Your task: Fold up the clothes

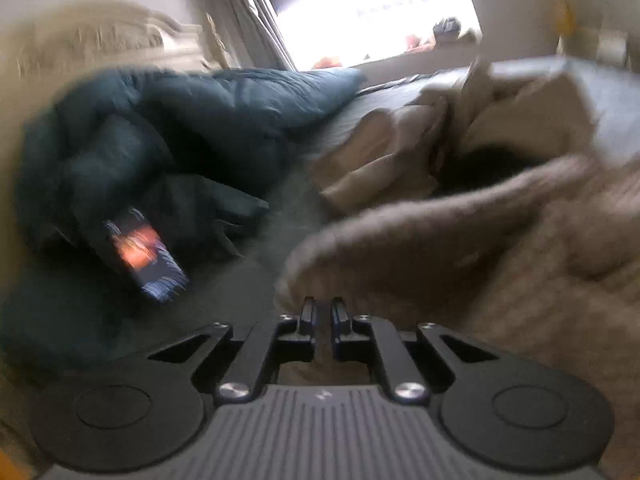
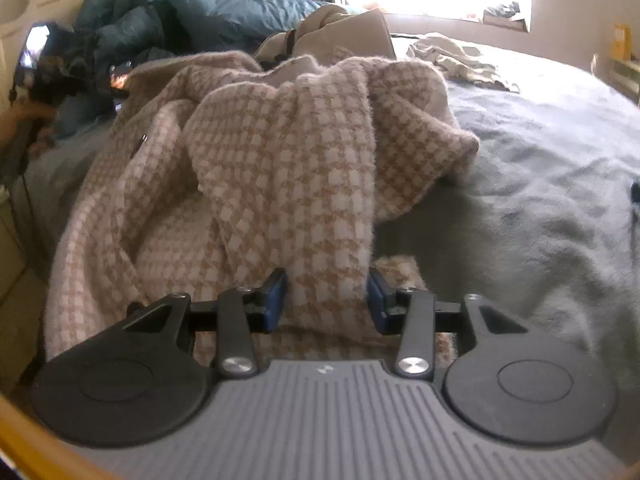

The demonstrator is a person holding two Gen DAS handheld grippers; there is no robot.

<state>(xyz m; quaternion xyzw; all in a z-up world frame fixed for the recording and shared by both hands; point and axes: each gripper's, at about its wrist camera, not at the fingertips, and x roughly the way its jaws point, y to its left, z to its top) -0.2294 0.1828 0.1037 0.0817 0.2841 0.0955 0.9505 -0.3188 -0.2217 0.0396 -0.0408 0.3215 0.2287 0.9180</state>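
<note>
Right gripper (image 2: 327,300): jaws wide, straddling fuzzy beige-and-cream houndstooth knit garment (image 2: 280,152), ungripped.
Left gripper (image 1: 323,316) near-closed; contents unclear. Pinch one layer at 12 o'clock.

Garment (image 2: 280,168): showing a beige-and-white houndstooth check.
Bed (image 2: 540,168): lying grey.
Duvet (image 2: 180,12): looking dark teal.
Fingers (image 2: 276,304): showing blue pads on black.
</note>
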